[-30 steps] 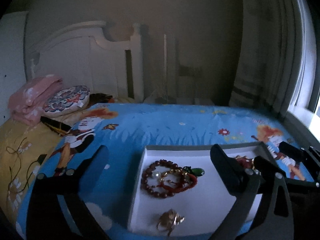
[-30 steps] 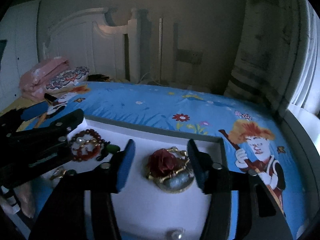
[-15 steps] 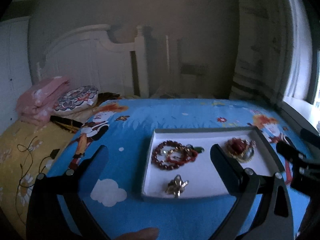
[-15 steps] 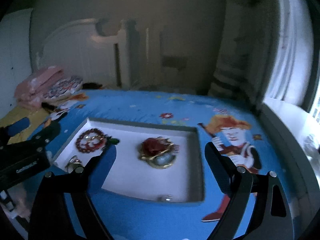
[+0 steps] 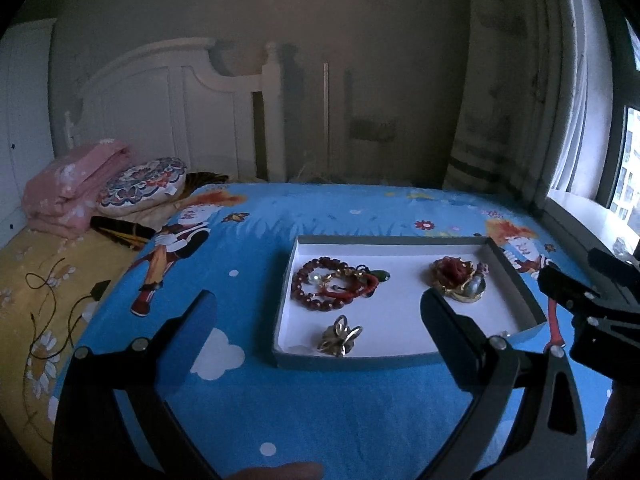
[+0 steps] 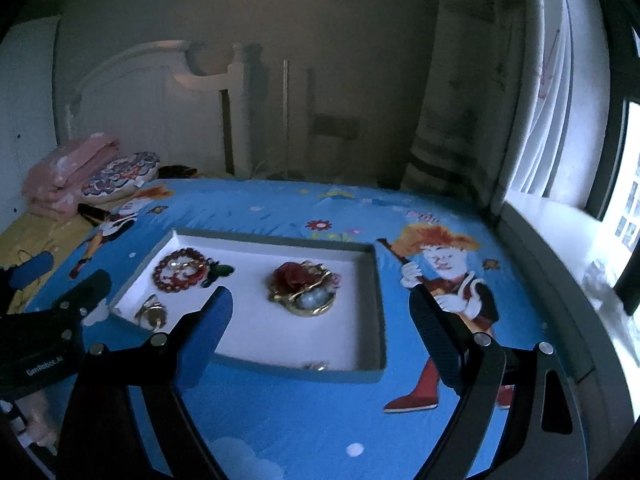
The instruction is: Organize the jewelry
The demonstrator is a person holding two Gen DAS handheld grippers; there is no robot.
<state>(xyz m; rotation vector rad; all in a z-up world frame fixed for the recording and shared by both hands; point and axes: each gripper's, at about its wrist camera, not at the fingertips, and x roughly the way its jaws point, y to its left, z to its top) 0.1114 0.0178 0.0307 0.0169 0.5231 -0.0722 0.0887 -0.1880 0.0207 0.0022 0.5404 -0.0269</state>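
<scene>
- Blue cartoon bedspread [image 5: 320,400] fills the scene, and the shallow white tray [image 5: 400,240] sits flat on it.
- Left gripper [image 5: 316,332] and right gripper [image 6: 320,328] both hover short of the tray, jaws wide apart, nothing between them.
- Inside: red bead bracelets [image 5: 332,286] at the left, the red rose brooch [image 5: 458,280] to the right, well apart.
- Gold ring cluster [image 5: 340,334] rests by the near wall.
- A small piece [image 6: 318,367] sits in the near right corner; sorting looks nearly done.

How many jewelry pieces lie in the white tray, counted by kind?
Red bead bracelets, tangled pile: 1 pile; separate strands cannot be counted
Red flower brooch with gold rim: 1
Gold flower-shaped piece: 1
Small pearl-like piece at the near wall: 1
Total: 4 groups in the tray
</scene>
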